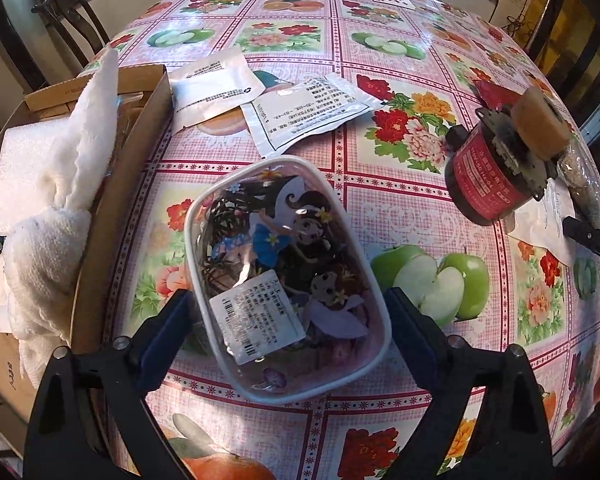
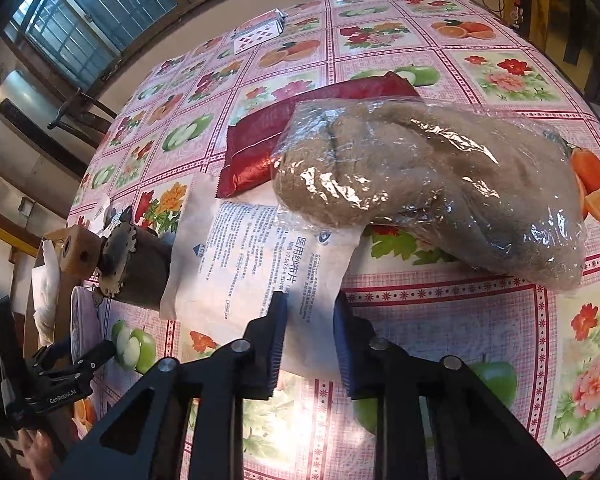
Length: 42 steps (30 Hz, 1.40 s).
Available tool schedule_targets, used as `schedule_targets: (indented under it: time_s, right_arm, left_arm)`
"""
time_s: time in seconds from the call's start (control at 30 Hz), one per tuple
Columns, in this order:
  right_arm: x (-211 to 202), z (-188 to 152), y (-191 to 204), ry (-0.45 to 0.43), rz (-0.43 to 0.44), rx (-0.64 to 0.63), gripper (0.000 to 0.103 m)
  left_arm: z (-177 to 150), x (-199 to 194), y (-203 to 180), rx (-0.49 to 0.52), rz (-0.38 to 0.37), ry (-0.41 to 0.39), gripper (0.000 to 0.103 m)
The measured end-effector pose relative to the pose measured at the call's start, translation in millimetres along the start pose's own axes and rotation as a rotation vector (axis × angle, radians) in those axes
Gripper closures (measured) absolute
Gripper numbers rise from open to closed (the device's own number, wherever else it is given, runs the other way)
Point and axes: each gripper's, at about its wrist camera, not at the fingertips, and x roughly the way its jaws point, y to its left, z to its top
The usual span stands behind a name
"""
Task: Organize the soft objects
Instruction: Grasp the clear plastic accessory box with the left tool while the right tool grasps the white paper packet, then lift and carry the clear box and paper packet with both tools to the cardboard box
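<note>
A clear pouch with a white rim [image 1: 284, 280], holding hair ties and a cartoon card, lies flat on the tablecloth. My left gripper [image 1: 289, 292] straddles it, open, with a pad close to each long side of the rim. In the right wrist view my right gripper [image 2: 310, 298] is shut on the near edge of a white gauze packet [image 2: 252, 256]. A brown fuzzy item in a clear plastic bag [image 2: 440, 184] rests just beyond, partly on the packet. A white towel [image 1: 64, 200] hangs out of a cardboard box [image 1: 112, 208] to the left.
Two more white packets [image 1: 216, 88] [image 1: 312, 108] lie beyond the pouch. A red cylindrical motor with a tan wheel [image 1: 496, 176] lies at right on its side. A red foil pouch [image 2: 300, 128] sits under the bagged item. Playing cards [image 2: 260, 32] lie at the far edge.
</note>
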Motion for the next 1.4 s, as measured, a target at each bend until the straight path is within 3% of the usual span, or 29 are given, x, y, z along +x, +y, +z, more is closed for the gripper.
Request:
schedule_targets:
  time_s: [0.03, 0.07, 0.4, 0.8, 1.2, 1.4]
  right_arm:
    - [0, -2, -2, -0.003, -0.008, -0.002, 0.097]
    - [-1, -3, -6, -0.008, -0.003, 0.001, 0.097]
    - [-22, -25, -17, -0.091, 0.127, 0.051, 0.102]
    - [-84, -47, -3, -0.190, 0.252, 0.024, 0.102]
    - [-139, -64, 38, -0.253, 0.331, -0.064, 0.102]
    - [-162, -67, 80, -0.266, 0.411, -0.134, 0.102]
  left_arm:
    - [0, -1, -1, 0.005, 0.001, -0.009, 0.017]
    - [0, -1, -3, 0.010, 0.005, -0.006, 0.017]
    - [-5, -4, 3, 0.007, -0.032, -0.039, 0.020]
    - [-10, -24, 6, 0.023, -0.079, -0.073, 0.020]
    - [-18, -76, 4, 0.071, -0.163, -0.134, 0.020]
    - [-17, -101, 32, 0.070, -0.112, -0.179, 0.020]
